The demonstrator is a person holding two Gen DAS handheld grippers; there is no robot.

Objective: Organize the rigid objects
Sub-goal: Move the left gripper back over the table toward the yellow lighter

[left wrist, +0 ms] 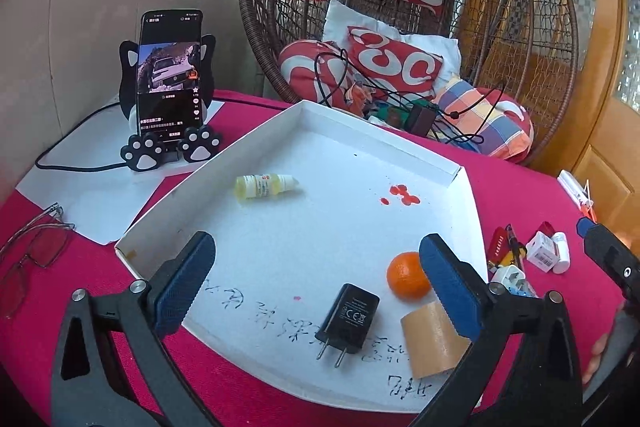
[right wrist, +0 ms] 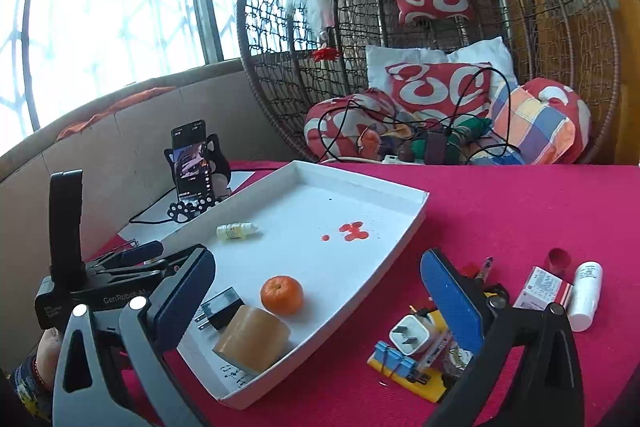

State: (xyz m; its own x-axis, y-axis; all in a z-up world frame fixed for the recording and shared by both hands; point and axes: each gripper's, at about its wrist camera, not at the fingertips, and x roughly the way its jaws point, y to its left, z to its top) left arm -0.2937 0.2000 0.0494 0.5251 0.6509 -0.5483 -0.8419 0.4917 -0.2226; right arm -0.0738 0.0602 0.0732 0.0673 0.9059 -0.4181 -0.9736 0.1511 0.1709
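A white tray (left wrist: pixel 460 179) (right wrist: pixel 400 247) lies on the red table. In it lie a small yellow dropper bottle (left wrist: pixel 264 186) (right wrist: pixel 237 230), an orange (left wrist: pixel 407 275) (right wrist: pixel 281 295), a black plug charger (left wrist: pixel 349 319) (right wrist: pixel 219 311) and a tan tape roll (left wrist: pixel 432 341) (right wrist: pixel 252 339). My left gripper (left wrist: pixel 316 291) is open and empty above the tray's near part. My right gripper (right wrist: pixel 320 299) is open and empty, above the tray's right edge. Loose on the cloth to the right are a white plug adapter (right wrist: pixel 409 338) (left wrist: pixel 510 277), a small box (right wrist: pixel 544 287) (left wrist: pixel 542 253) and a white bottle (right wrist: pixel 585 301) (left wrist: pixel 562 251).
A phone on a cat-shaped stand (left wrist: pixel 170 83) (right wrist: pixel 192 163) stands at the back left with a cable. Glasses (left wrist: pixel 36 251) lie at the left edge. A wicker hanging chair with cushions (left wrist: pixel 400 63) (right wrist: pixel 440 87) stands behind the table. A yellow card with clips (right wrist: pixel 404 367) lies under the adapter.
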